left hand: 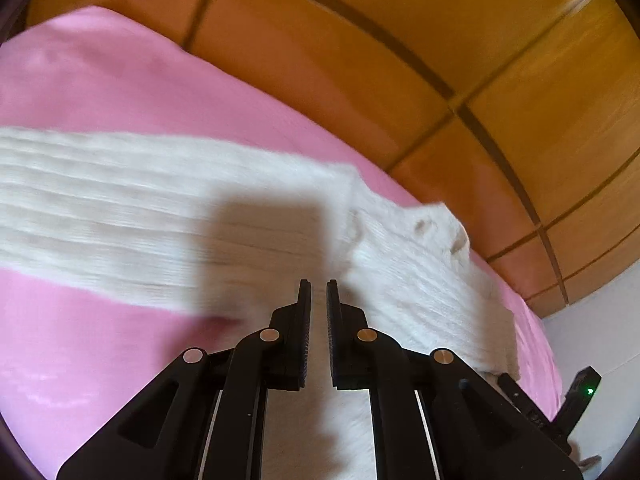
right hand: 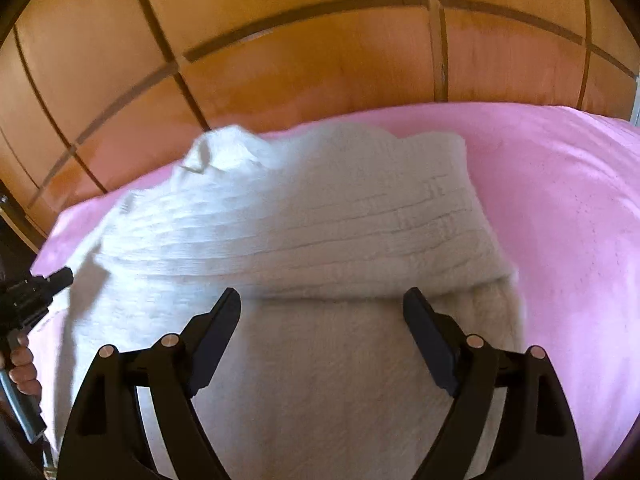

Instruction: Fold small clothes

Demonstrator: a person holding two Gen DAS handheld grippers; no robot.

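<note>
Cream ribbed knit sweater (right hand: pixel 320 232) lies partly folded on pink bedsheet (right hand: pixel 560 200).

Bed (right hand: pixel 560 208): covered with a smooth pink sheet, set against wood-panelled wall (right hand: pixel 304 64). Lying directly on it: one cream ribbed knit garment (right hand: pixel 304 216), spread flat, one part folded over the body; its far end appears bunched, though motion blur obscures detail.

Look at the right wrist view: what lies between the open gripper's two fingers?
Only the cream knitted garment lies between the right gripper fingers, its folded edge crossing the gap over the pink bed sheet.
</note>
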